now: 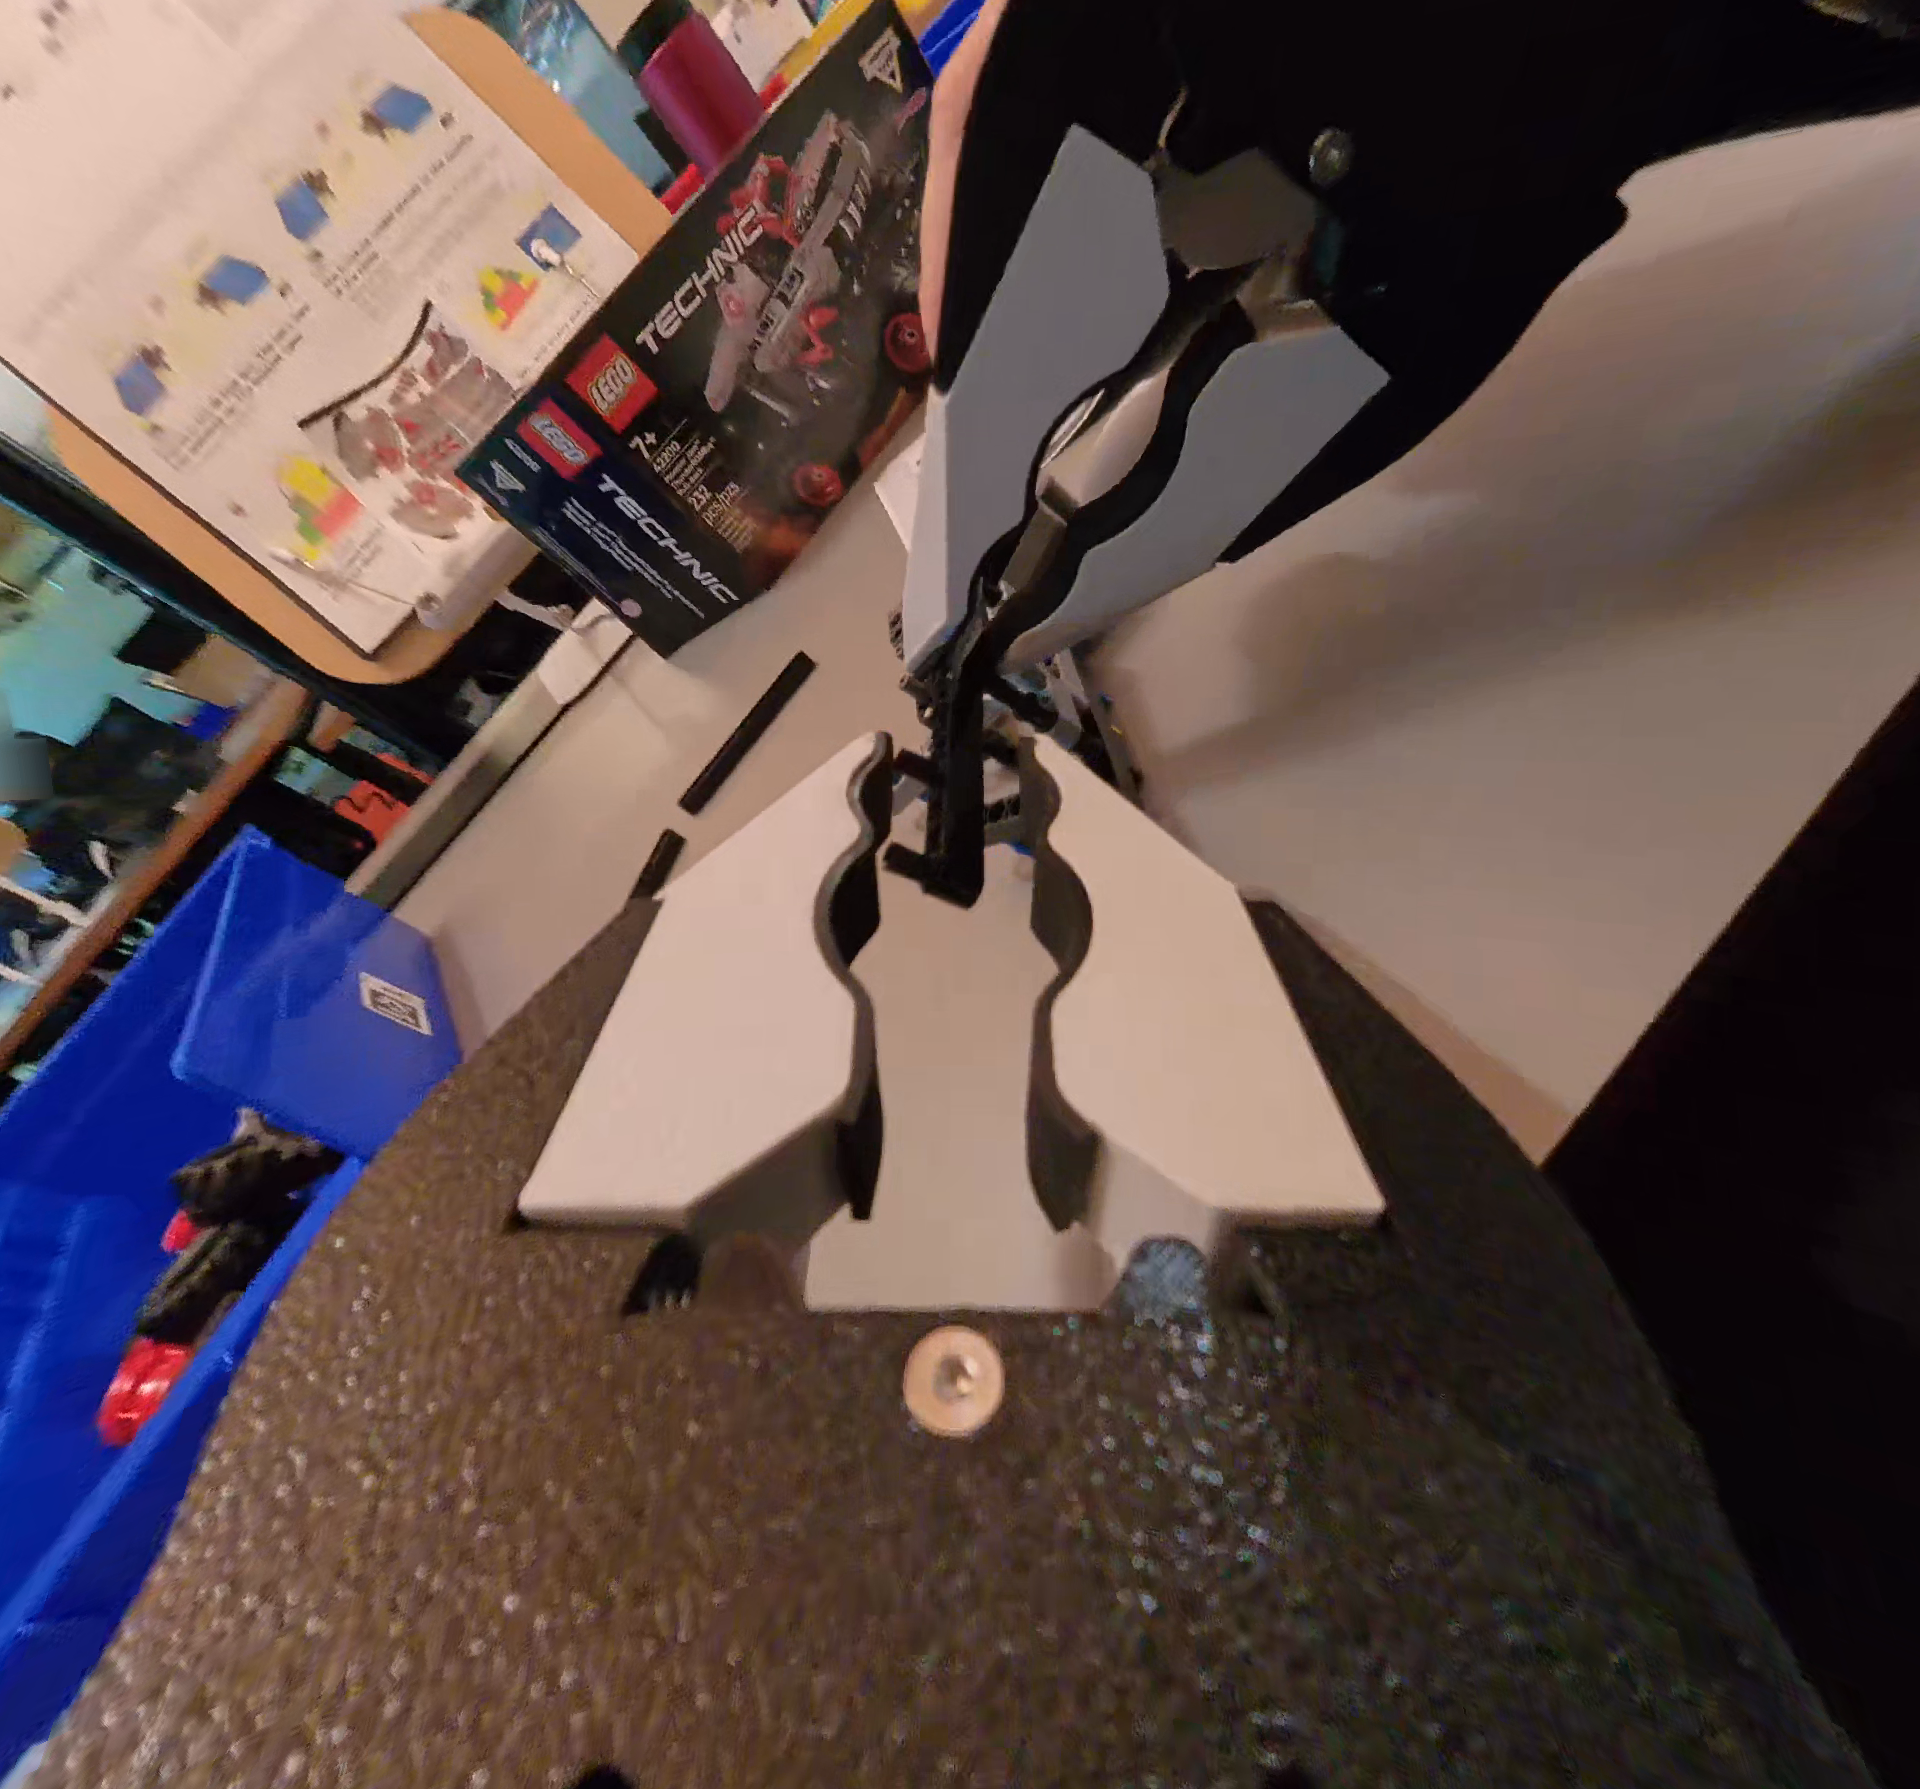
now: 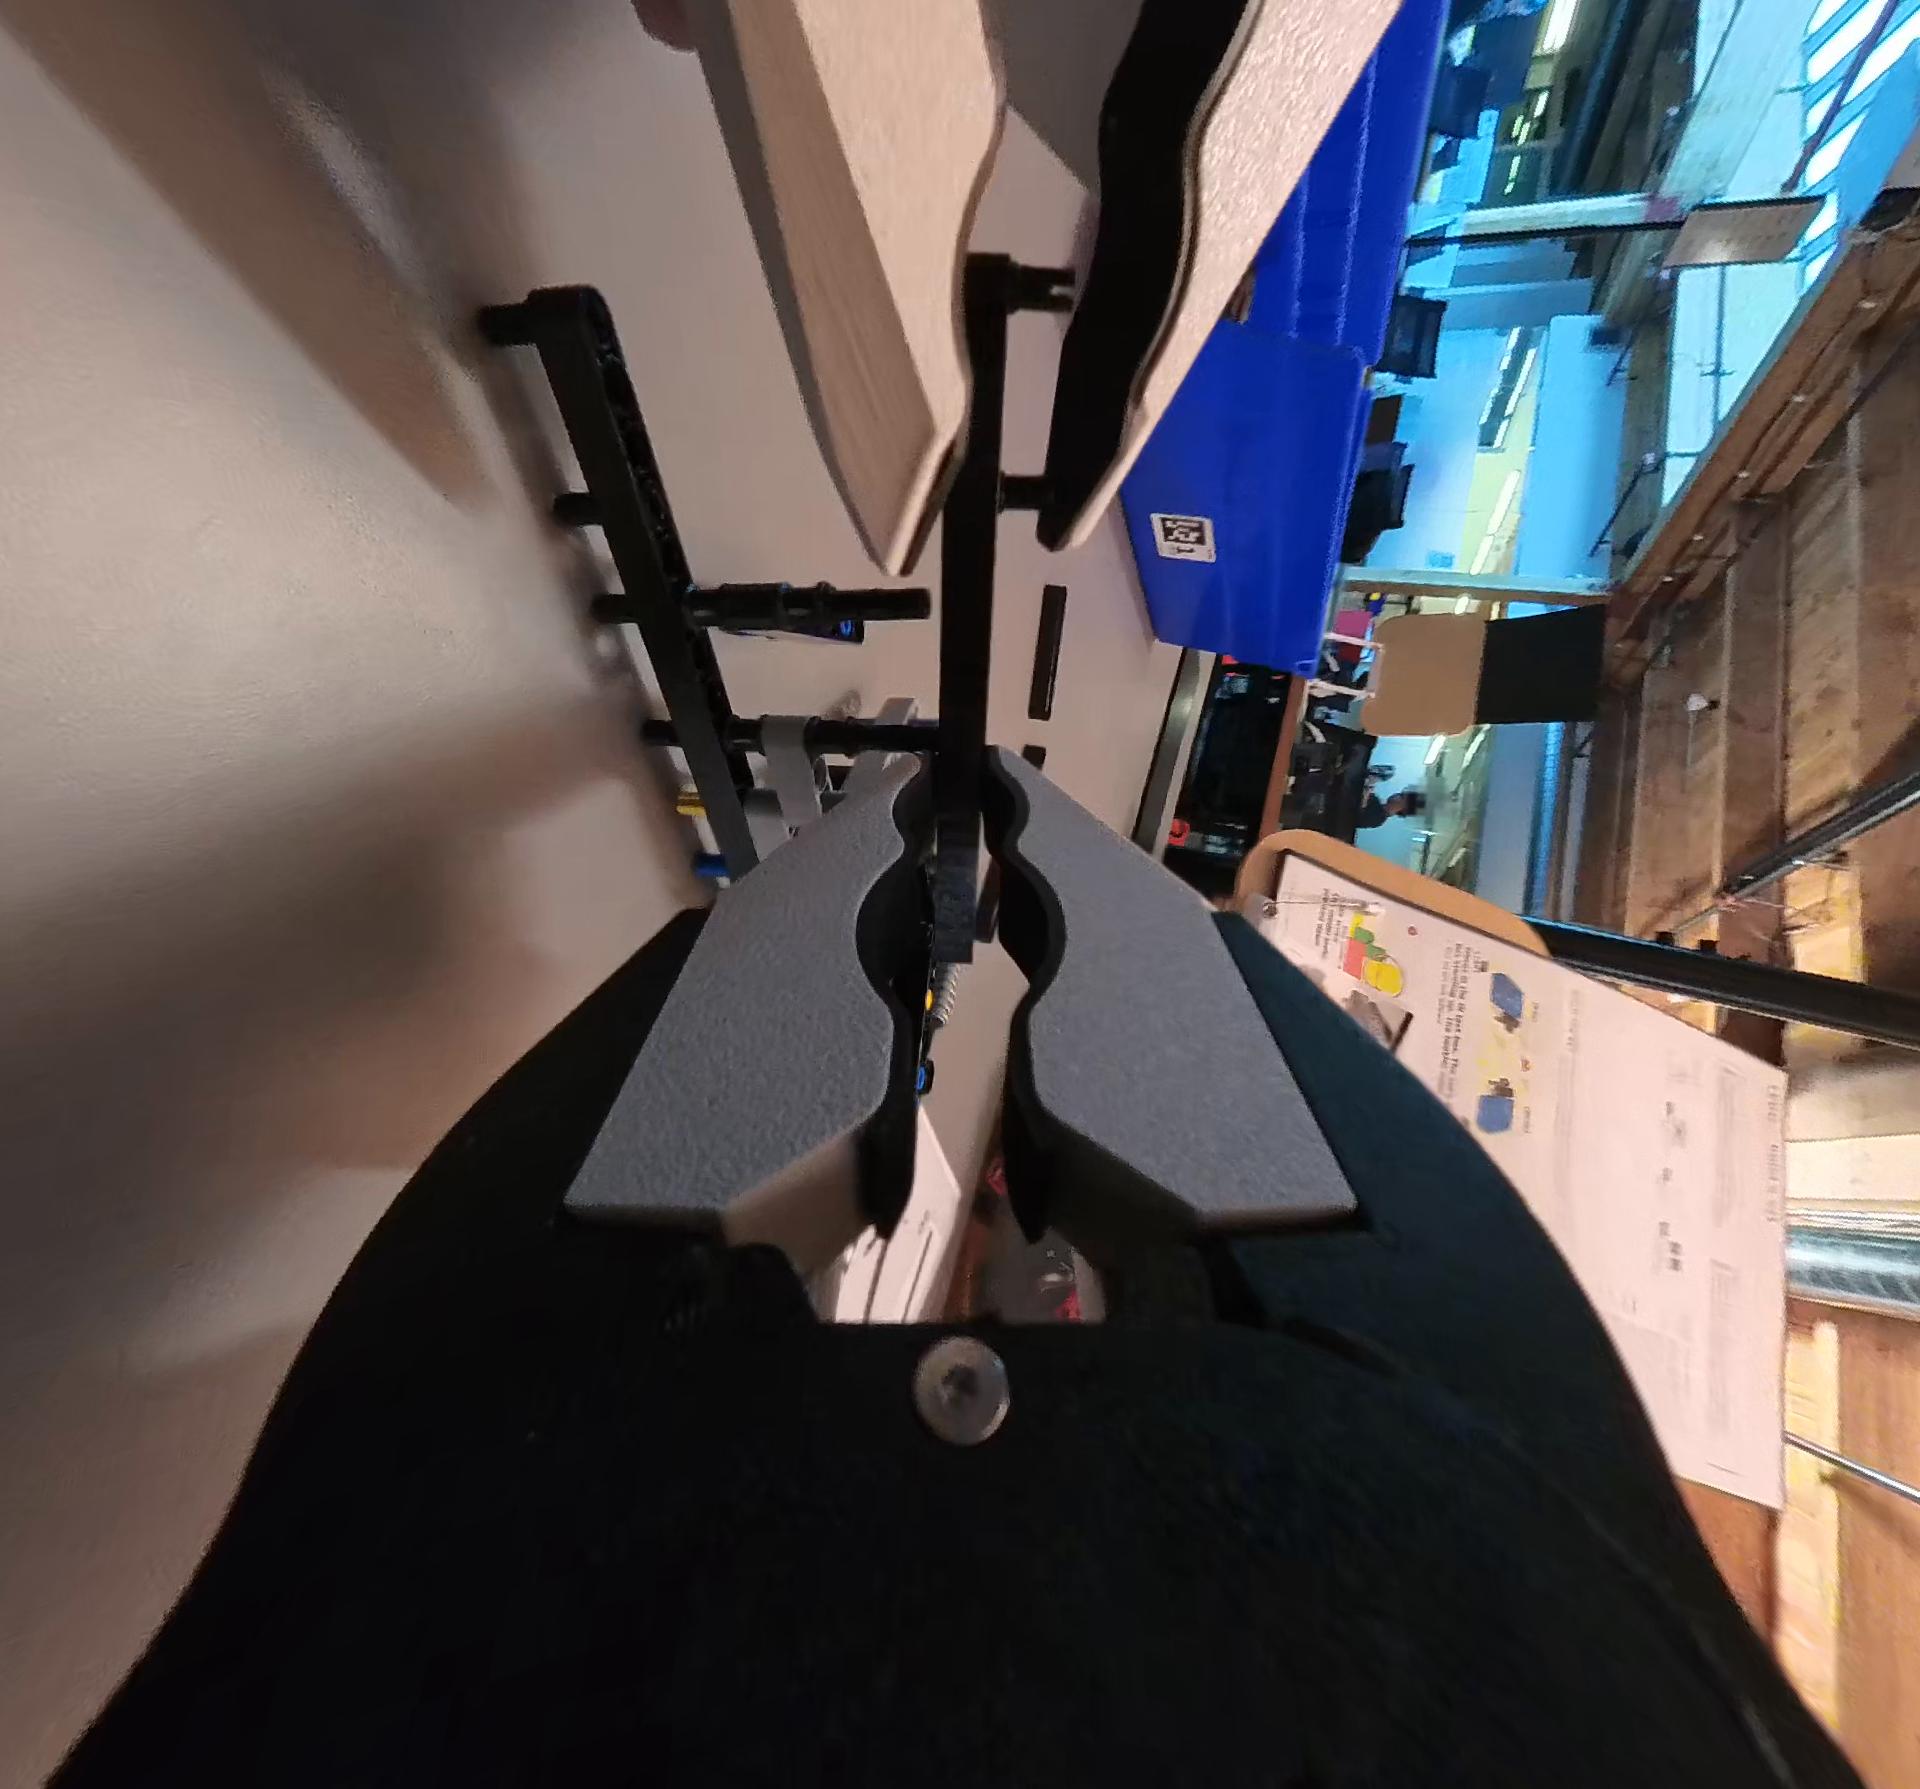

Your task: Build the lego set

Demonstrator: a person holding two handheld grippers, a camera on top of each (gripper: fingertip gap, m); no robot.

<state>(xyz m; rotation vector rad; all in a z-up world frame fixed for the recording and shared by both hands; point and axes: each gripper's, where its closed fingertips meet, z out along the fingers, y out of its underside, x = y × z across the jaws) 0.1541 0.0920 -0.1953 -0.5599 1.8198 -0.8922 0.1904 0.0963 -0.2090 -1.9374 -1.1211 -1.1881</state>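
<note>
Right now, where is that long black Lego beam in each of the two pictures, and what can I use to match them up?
Left wrist view: the black beam stands just above centre, held from above by the right claw, its end inside the open left claw.
Right wrist view: the black beam runs up the centre, from the right claw to the left claw.
Shared landmark: the blue bin, at lower left there and right of centre here.

You see printing on the dark cardboard set box [image 1: 727, 368] standing on the white desk [image 1: 1455, 596], on the white instruction sheet [image 1: 270, 212] behind it, and a small label on the blue plastic bin [image 1: 395, 1001].
</note>
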